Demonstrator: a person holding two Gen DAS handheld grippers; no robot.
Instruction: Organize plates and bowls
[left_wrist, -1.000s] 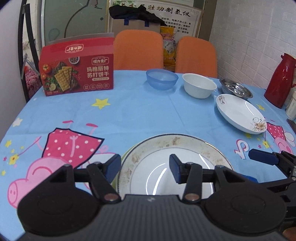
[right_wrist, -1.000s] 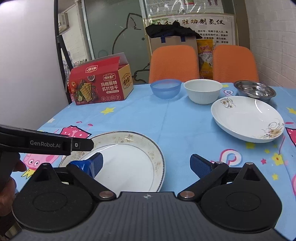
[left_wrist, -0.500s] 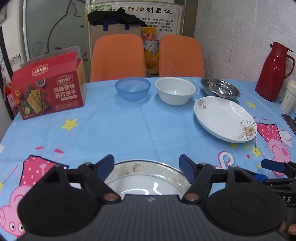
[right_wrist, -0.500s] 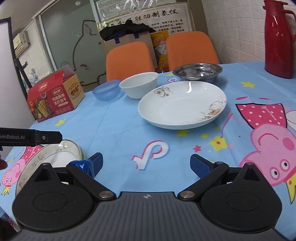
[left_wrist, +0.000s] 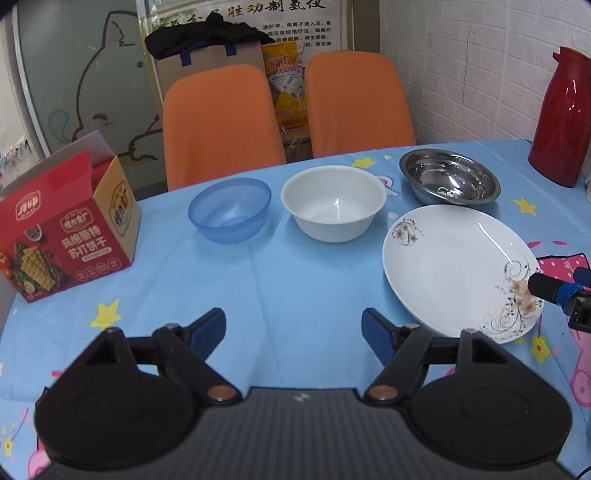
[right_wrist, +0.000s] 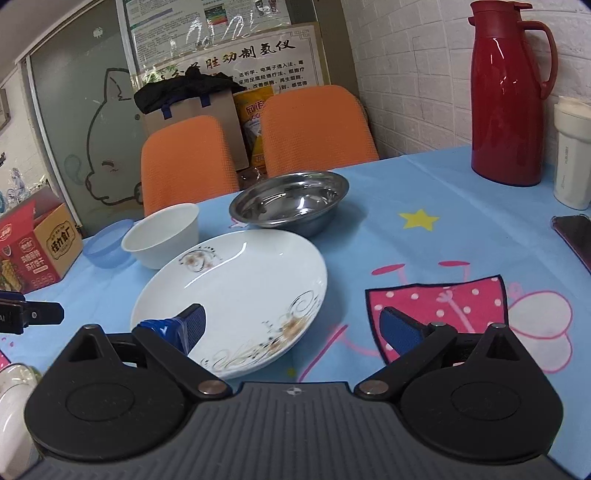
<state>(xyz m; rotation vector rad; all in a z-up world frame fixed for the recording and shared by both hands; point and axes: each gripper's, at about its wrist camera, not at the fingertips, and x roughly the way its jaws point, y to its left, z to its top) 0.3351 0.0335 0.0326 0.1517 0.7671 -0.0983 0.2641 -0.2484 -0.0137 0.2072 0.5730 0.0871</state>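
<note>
A white flower-patterned plate (left_wrist: 454, 269) lies on the blue tablecloth; it also shows in the right wrist view (right_wrist: 236, 291). Behind it stand a blue plastic bowl (left_wrist: 229, 209), a white bowl (left_wrist: 333, 202) and a steel bowl (left_wrist: 448, 181). My right gripper (right_wrist: 291, 328) is open, its left finger over the flowered plate's near rim and its right finger beyond that rim. My left gripper (left_wrist: 293, 326) is open and empty over bare cloth, left of that plate. A gold-rimmed plate's edge (right_wrist: 14, 387) shows at the lower left of the right wrist view.
A red cracker box (left_wrist: 62, 236) stands at the left. A red thermos (right_wrist: 508, 96), a white cup (right_wrist: 572, 155) and a dark phone (right_wrist: 576, 236) sit at the right. Two orange chairs (left_wrist: 221, 125) stand behind the table.
Both grippers moved forward and right, away from the gold-rimmed plate. The left gripper opened wider. The right gripper now straddles the flowered plate's near rim.
</note>
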